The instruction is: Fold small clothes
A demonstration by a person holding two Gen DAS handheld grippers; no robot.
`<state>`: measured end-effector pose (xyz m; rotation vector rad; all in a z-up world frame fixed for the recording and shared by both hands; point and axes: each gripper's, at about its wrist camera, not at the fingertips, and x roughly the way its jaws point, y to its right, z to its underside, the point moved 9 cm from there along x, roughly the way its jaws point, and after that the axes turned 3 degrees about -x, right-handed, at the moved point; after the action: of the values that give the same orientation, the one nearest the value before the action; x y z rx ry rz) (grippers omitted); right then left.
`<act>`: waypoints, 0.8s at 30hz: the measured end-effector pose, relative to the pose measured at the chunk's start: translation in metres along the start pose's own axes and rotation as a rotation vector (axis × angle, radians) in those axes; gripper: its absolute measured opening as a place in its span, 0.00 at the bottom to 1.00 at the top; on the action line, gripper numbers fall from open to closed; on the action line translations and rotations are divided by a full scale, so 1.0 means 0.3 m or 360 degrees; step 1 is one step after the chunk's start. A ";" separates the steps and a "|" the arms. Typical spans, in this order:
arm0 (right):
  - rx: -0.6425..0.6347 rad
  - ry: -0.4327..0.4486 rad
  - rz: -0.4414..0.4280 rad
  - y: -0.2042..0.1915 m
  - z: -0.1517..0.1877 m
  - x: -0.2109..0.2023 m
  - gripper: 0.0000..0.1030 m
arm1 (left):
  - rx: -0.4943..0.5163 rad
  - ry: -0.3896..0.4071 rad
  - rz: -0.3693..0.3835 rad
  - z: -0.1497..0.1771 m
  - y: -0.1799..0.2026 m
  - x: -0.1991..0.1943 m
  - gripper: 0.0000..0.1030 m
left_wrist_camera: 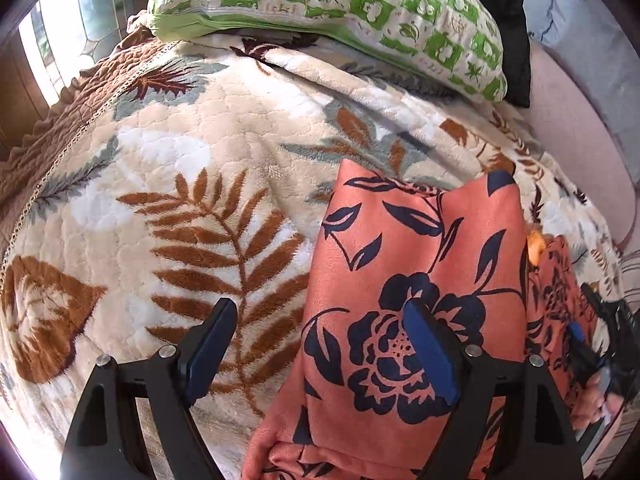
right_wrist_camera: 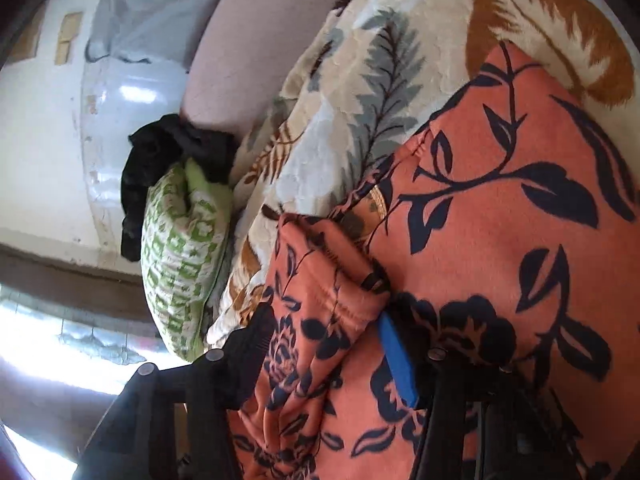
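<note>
My left gripper (left_wrist_camera: 320, 344) hangs with fingers apart over the orange floral garment (left_wrist_camera: 420, 248). My right gripper (right_wrist_camera: 324, 344) straddles a bunched fold, whether clamped I cannot tell.

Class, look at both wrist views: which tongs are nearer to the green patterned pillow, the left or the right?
Hard to say. From the left tongs the pillow lies far ahead across the blanket; from the right tongs it sits off to one side.

No readable text, label, brand or number anywhere, only leaf and flower motifs printed on the green-checked pillow (left_wrist_camera: 360, 12), tiny marks there too blurred to read
</note>
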<state>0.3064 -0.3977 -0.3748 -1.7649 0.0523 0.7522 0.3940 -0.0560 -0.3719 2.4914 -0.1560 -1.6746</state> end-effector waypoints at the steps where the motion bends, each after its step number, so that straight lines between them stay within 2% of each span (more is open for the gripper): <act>1: 0.0029 0.0042 -0.0001 0.000 -0.025 0.010 0.47 | 0.0020 -0.0013 -0.0024 0.006 0.001 0.008 0.82; 2: 0.0031 0.0067 -0.0001 -0.011 -0.040 0.019 0.44 | 0.0032 -0.0031 -0.0043 0.012 -0.001 0.019 0.82; 3: 0.0009 0.0082 0.0007 -0.027 -0.050 0.028 0.27 | 0.0034 -0.0052 -0.0057 0.018 -0.002 0.028 0.82; 5: -0.0058 0.0067 0.0058 -0.058 -0.053 0.046 0.09 | 0.0031 -0.0072 -0.0054 0.030 -0.012 0.039 0.82; 8: -0.0238 0.0174 0.0101 -0.148 -0.063 -0.028 0.08 | 0.0061 -0.0060 -0.0067 0.034 -0.016 0.034 0.83; 11: -0.0391 0.0377 0.0048 -0.243 -0.087 -0.210 0.08 | 0.0073 -0.0056 -0.0095 0.040 -0.008 0.035 0.83; 14: -0.0503 0.0510 0.0072 -0.264 -0.100 -0.394 0.08 | 0.0090 -0.0035 -0.0128 0.047 -0.001 0.028 0.83; 16: -0.0530 0.0437 0.0153 -0.203 -0.100 -0.427 0.08 | 0.0123 -0.0008 -0.0169 0.053 0.011 0.030 0.84; 19: -0.0489 0.0249 0.0446 0.007 -0.059 -0.413 0.12 | 0.0170 0.0027 -0.0229 0.059 0.029 0.019 0.85; 21: -0.0362 0.0097 0.0609 0.160 -0.018 -0.413 0.12 | 0.0196 0.0035 -0.0254 0.058 0.030 0.010 0.85; 22: -0.0297 0.0061 0.0611 0.212 -0.006 -0.428 0.13 | 0.0206 0.0037 -0.0269 0.062 0.032 0.004 0.85; 23: -0.0250 0.0088 0.0557 0.234 -0.005 -0.457 0.15 | 0.0218 0.0049 -0.0287 0.063 0.036 -0.007 0.85; 24: -0.0213 0.0149 0.0575 0.254 -0.014 -0.498 0.20 | 0.0237 0.0077 -0.0309 0.069 0.044 -0.027 0.85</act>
<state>0.1593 -0.4773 -0.3628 -1.9436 0.4007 0.9486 0.3716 -0.0687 -0.3699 2.7336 -0.0357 -1.7302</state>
